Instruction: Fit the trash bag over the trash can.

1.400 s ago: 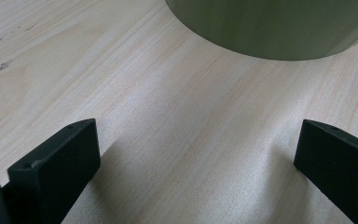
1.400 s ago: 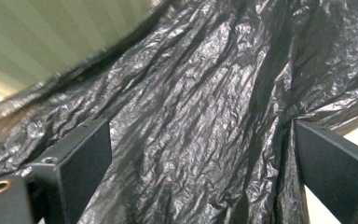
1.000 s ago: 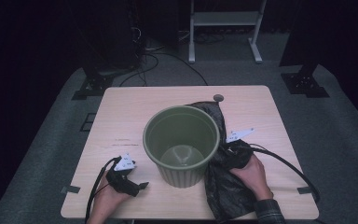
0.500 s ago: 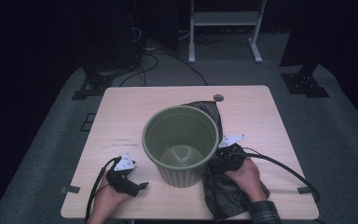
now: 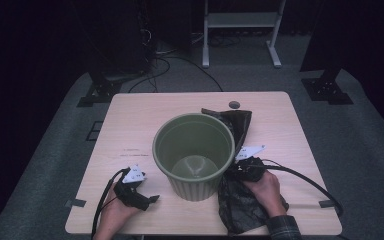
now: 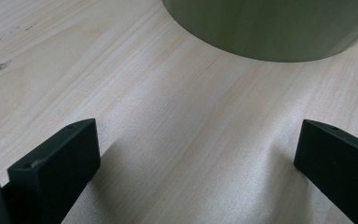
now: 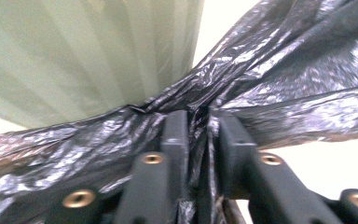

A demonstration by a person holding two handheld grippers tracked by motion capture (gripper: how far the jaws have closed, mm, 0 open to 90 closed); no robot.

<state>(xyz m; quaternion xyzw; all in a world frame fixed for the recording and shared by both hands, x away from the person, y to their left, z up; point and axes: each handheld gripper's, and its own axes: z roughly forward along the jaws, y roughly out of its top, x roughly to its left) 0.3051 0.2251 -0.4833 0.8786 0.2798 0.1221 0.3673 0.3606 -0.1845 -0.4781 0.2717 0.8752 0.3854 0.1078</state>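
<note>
A pale wooden counter (image 5: 130,125) stands on grey carpet (image 5: 360,130) in a dark room, carrying a green bin (image 5: 194,155) at its middle. The right gripper (image 7: 198,121) has its fingers pinched on a black bag (image 5: 237,200) lying right of the bin, while the left gripper (image 5: 147,197) rests near left, fingers wide.

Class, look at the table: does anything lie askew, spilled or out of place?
The black bin bag lies crumpled on the table beside the green bin, not lining it. The right gripper pinches a fold. Nothing spilled.
</note>
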